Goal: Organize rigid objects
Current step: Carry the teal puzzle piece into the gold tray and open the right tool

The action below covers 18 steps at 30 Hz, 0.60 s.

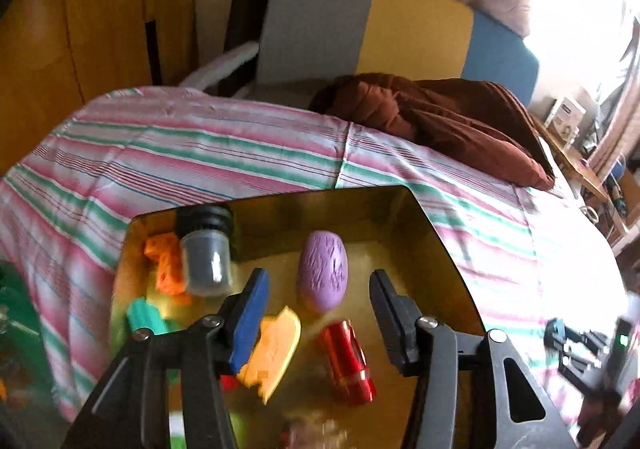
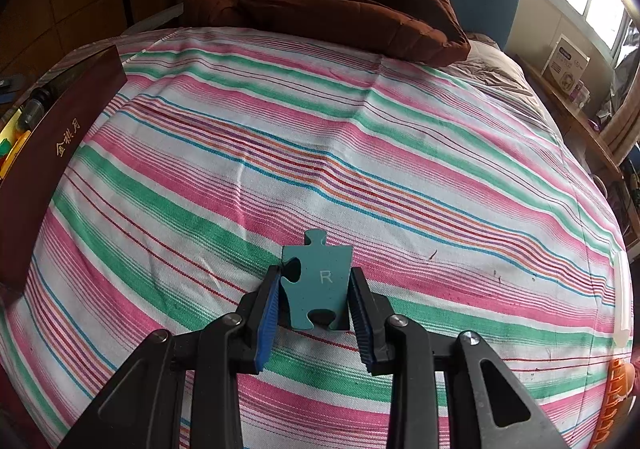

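Observation:
My left gripper (image 1: 319,275) hangs open over a gold-lined box (image 1: 440,233), with nothing pressed between its fingers. Inside the box lie a purple egg shape (image 1: 323,269), a red cylinder (image 1: 348,361), a yellow flat piece (image 1: 276,349), a grey jar with a black lid (image 1: 208,261), an orange block (image 1: 166,265) and a green cylinder (image 1: 146,319). My right gripper (image 2: 315,271) is shut on a teal puzzle piece (image 2: 320,281) marked R, held upright just above the striped bedspread (image 2: 360,153). The box's dark red outer wall (image 2: 60,129) stands at the far left of the right wrist view.
A brown cushion (image 2: 340,17) lies at the head of the bed against a grey, yellow and blue headboard (image 1: 412,25). An orange ridged thing (image 2: 616,401) shows at the lower right edge. A wooden shelf with boxes (image 2: 568,65) runs along the right side.

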Available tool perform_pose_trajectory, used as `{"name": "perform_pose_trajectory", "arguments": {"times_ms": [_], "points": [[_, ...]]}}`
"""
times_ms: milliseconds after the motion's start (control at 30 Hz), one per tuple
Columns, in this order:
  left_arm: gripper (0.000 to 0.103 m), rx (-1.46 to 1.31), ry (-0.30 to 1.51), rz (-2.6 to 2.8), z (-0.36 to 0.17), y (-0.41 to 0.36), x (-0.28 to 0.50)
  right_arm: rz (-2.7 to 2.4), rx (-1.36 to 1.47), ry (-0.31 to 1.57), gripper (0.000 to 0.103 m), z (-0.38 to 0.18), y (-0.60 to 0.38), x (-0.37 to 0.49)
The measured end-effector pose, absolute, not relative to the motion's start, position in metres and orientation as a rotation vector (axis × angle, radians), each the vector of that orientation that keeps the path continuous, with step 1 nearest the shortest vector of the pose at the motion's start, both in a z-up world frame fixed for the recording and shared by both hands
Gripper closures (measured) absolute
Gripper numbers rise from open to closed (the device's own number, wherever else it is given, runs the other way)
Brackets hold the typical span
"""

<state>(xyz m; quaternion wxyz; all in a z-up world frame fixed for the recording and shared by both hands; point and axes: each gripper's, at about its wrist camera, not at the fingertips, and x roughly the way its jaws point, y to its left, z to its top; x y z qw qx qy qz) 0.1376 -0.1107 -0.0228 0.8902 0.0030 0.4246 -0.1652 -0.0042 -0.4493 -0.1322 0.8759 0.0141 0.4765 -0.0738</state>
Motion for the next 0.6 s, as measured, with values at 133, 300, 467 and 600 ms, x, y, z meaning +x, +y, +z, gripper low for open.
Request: {"name": "perform_pose_trajectory", "arguments": {"times_ms": [133, 300, 467, 600], "points": [[0.050, 0.015, 0.841, -0.337, -0.017, -0.099, 0.099, -0.156, 0.027, 0.994, 0.071, -0.132, -0.448, -0.005], [0.050, 0.072, 0.799, -0.308, -0.016, -0.088, 0.062, -0.158, 0.025, 0.993, 0.071, -0.132, -0.448, -0.005], [0.050, 0.079, 0.782, -0.282, -0.016, -0.071, 0.038, -0.159, 0.028, 0.990, 0.071, -0.132, -0.448, -0.005], [0.050, 0.078, 0.777, -0.259, -0.017, -0.059, 0.028, -0.157, 0.029, 0.987, 0.071, -0.131, -0.448, -0.006]]}}
